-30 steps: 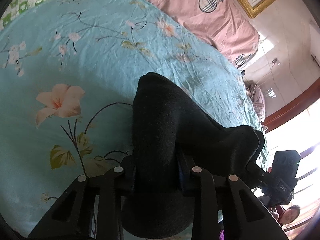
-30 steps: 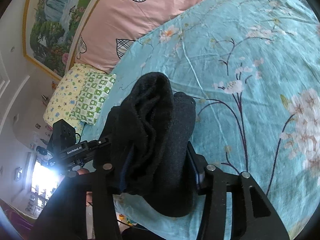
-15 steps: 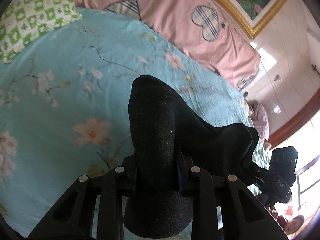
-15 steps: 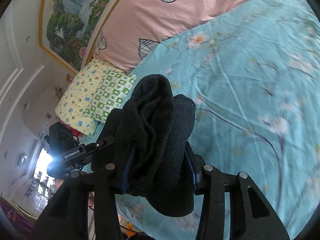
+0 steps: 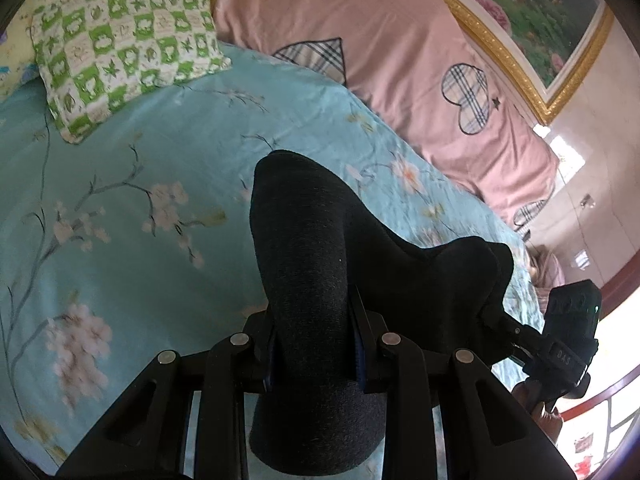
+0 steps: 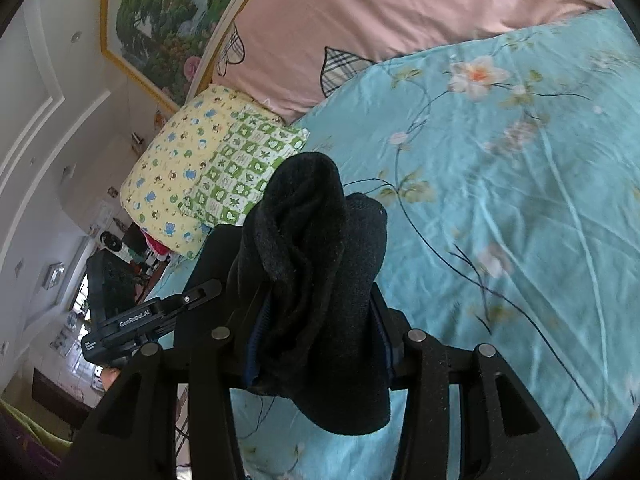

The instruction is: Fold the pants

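- Between the fingers of the left gripper, the black pants are pinched in a thick smooth roll that rises ahead of the fingertips and also bulges back below them, toward the camera.
- To the right of that gripper, the same cloth stretches across as a dark band to the right gripper, seen from the side with its camera block at the far right edge.
- Between the fingers of the right gripper, the pants are clamped as a crumpled bunch with several folds showing, one lobe standing higher on the left and a rounder one on the right; a loose end hangs below the fingertips.
- Only the right wrist view shows those inner folds and a thin thread dangling under the bunch; the left wrist view shows just a smooth outer face.
- Left of the right gripper, the left gripper comes in from the side, a printed label on its body.
- Beyond and below both tools lies the turquoise floral bedsheet; the gripped cloth is held up off it.
- Farther ahead, a green checked pillow rests on the sheet, overlapping a yellow patterned pillow.
- Behind the pillows runs a pink quilt with plaid hearts, and past it a gold-framed painting on the wall.
- No containers appear in either view.
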### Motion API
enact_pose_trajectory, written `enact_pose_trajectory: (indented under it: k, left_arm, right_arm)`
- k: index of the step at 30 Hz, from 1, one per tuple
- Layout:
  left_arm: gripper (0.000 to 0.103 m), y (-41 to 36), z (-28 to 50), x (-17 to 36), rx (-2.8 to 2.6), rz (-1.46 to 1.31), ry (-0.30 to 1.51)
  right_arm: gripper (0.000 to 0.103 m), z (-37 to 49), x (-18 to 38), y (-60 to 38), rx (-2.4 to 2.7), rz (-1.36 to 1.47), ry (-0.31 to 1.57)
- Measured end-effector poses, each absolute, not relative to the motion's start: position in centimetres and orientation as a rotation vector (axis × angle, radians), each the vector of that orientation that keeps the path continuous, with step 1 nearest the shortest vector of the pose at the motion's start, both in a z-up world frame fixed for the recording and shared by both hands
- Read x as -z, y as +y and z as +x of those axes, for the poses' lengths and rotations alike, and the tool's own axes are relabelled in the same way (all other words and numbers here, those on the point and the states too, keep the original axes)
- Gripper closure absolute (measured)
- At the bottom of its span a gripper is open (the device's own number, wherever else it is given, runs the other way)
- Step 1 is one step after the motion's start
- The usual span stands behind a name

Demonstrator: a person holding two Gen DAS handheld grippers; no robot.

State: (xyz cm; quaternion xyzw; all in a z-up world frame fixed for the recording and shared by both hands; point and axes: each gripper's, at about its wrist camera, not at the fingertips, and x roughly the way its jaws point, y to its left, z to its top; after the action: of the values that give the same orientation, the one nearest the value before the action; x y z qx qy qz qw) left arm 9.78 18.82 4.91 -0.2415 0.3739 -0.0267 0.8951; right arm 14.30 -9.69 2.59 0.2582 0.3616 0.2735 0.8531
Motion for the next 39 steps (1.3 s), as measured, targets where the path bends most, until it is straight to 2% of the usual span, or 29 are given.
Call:
enact_pose_trajectory:
  k: [17, 31, 39]
  left_arm:
    - [0.075, 23.1, 14.2, -4.2, -0.072, -0.51, 0.744]
    - [0.075, 25.9, 14.8, -1.9, -0.111, -0.54, 0.76]
    - [0.065, 25.8, 15.1, -0.4, -0.119, -0.522, 0.784]
  right_arm:
    - [0.057, 24.7, -1.7, -5.6, -0.636, 0.487, 0.806]
    - [0.054, 28.3, -0.1, -3.8, -0.648, 0.464, 0.843]
    - [0.05, 28.9, 1.4, -4.9, -0.604, 0.477, 0.862]
